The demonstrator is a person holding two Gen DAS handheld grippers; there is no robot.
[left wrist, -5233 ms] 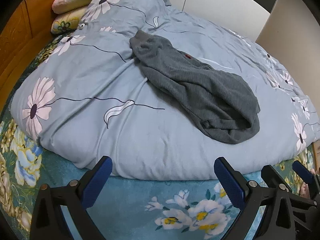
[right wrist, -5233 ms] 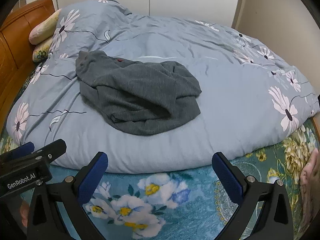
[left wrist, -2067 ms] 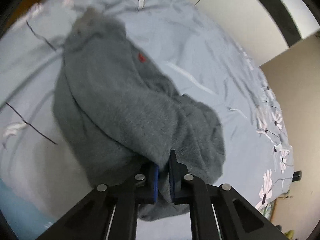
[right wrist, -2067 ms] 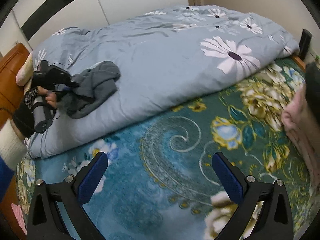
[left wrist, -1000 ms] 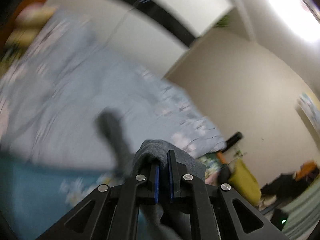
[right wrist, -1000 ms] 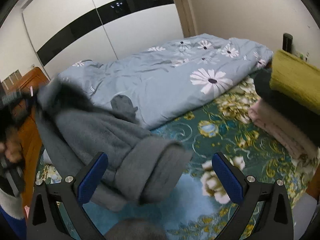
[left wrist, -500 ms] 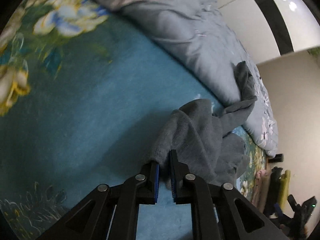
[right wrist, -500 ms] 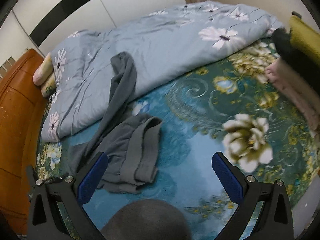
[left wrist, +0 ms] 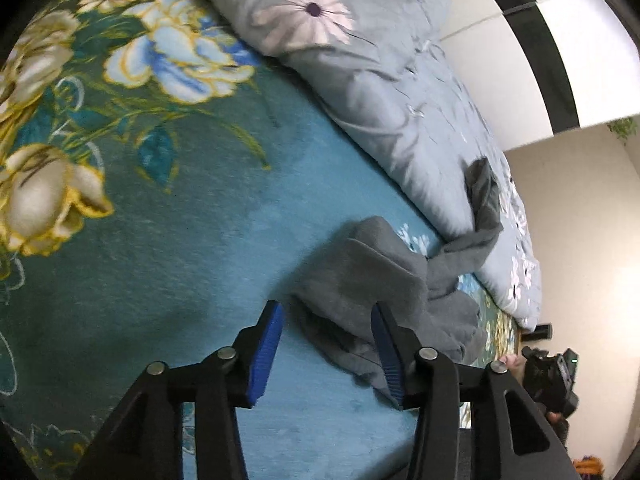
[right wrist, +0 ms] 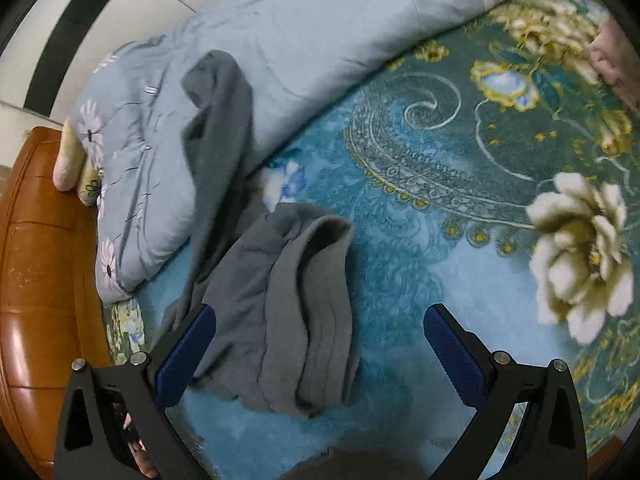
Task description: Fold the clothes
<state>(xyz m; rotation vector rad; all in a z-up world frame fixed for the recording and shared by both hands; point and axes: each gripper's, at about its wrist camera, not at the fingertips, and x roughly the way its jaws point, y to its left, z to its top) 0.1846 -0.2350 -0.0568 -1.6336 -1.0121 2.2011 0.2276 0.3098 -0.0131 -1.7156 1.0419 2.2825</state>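
Note:
A grey sweater (left wrist: 384,276) lies crumpled on the teal floral bedspread (left wrist: 168,248), one sleeve trailing up onto the pale blue duvet (left wrist: 384,92). My left gripper (left wrist: 326,348) hovers just over the sweater's near edge with its jaws opening; grey cloth lies between the blue pads, but they no longer press on it. From the right wrist the same sweater (right wrist: 280,304) sits low and left of centre, its sleeve (right wrist: 218,120) draped over the duvet (right wrist: 304,36). My right gripper (right wrist: 320,356) stands wide open above the sweater's lower part, holding nothing.
A wooden headboard (right wrist: 36,264) and pillows (right wrist: 68,160) sit at the left in the right wrist view. A pink folded item (right wrist: 616,56) lies at the far right. The other hand-held gripper (left wrist: 552,372) shows at the left wrist view's right edge. Bare bedspread (right wrist: 500,208) spreads right of the sweater.
My left gripper carried the sweater off the duvet down onto the bedspread, then opened and released it. My right gripper has dropped closer over the sweater, still open.

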